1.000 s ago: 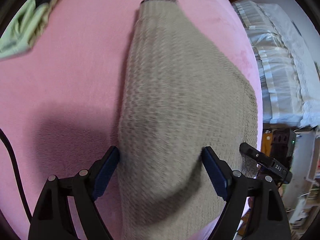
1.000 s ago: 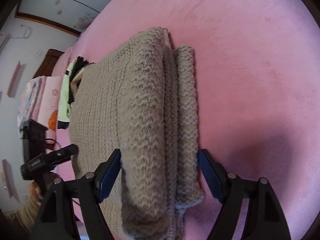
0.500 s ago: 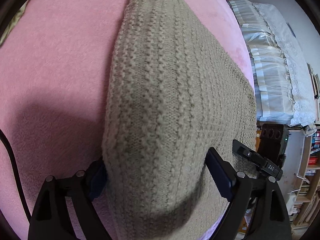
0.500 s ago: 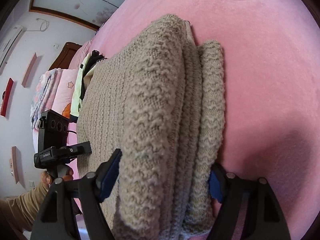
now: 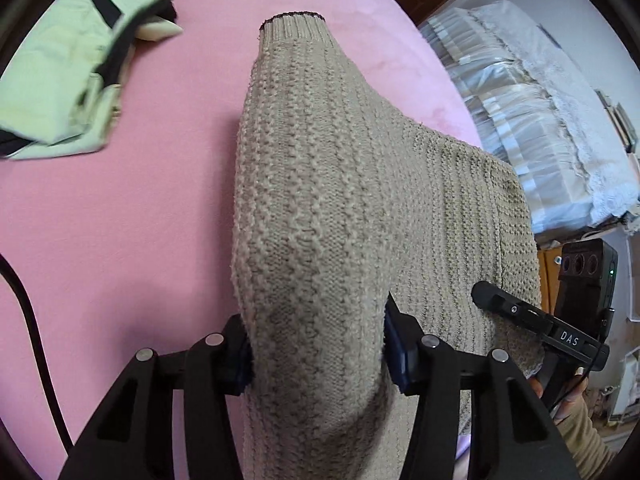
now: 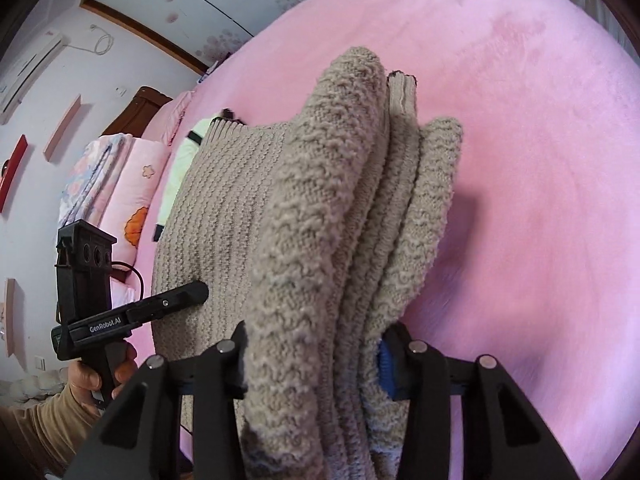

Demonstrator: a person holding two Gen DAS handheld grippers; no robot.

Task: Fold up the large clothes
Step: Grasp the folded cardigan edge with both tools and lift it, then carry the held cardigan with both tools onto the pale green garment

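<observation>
The beige knit sweater [image 5: 344,208] lies on the pink bed [image 5: 132,216], filling the middle of both views, and it is already partly folded: in the right wrist view its near edge shows several stacked layers [image 6: 384,216], which suggests the sides or sleeves have been turned in. The left claw [image 5: 316,348] is closing with a thick fold of the knit between its jaws, and the pads look pressed into it at the lower centre of the frame. The right claw [image 6: 312,356] is also closing, on the layered edge at the lower centre of its own view, blue pad against the wool. The sweater's ribbed end [image 5: 294,26] lies at top centre, flat on the bed. What remains, as I judge it, is to carry the gripped end over toward that ribbed end and smooth the bundle. A green garment [image 5: 72,68] lies at upper left, apart from the sweater.
</observation>
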